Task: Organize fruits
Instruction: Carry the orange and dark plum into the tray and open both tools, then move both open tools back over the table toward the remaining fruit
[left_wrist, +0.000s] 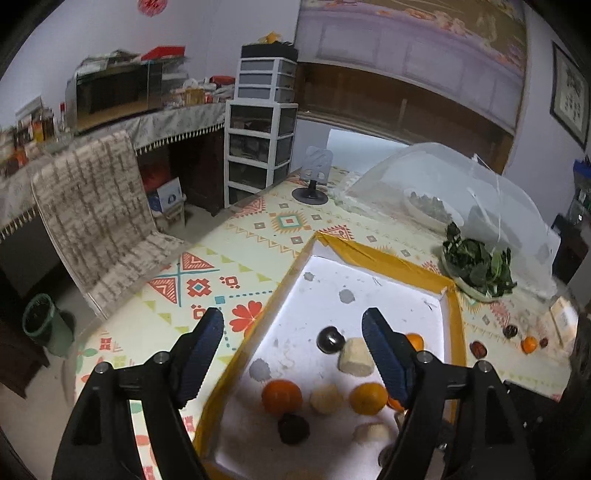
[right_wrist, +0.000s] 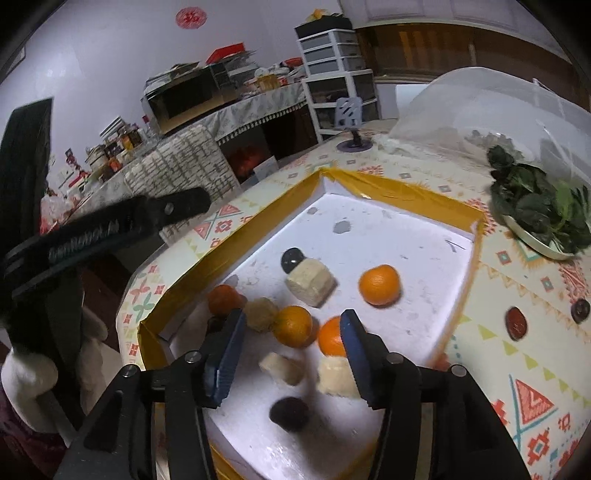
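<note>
Hovering over the white tray (right_wrist: 424, 236), both tools gape wide and empty. Oranges (right_wrist: 379, 284) lie inside the tray; the left tool (left_wrist: 293, 354) hangs above its near-left rim, the right tool (right_wrist: 291, 354) above its near end.

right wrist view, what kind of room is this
Most likely a lived-in home dining or kitchen area. A patterned tablecloth covers the table, a mesh food cover sits over a dish next to a plate of leafy greens, and plastic drawer units stand by a cluttered sideboard.
</note>
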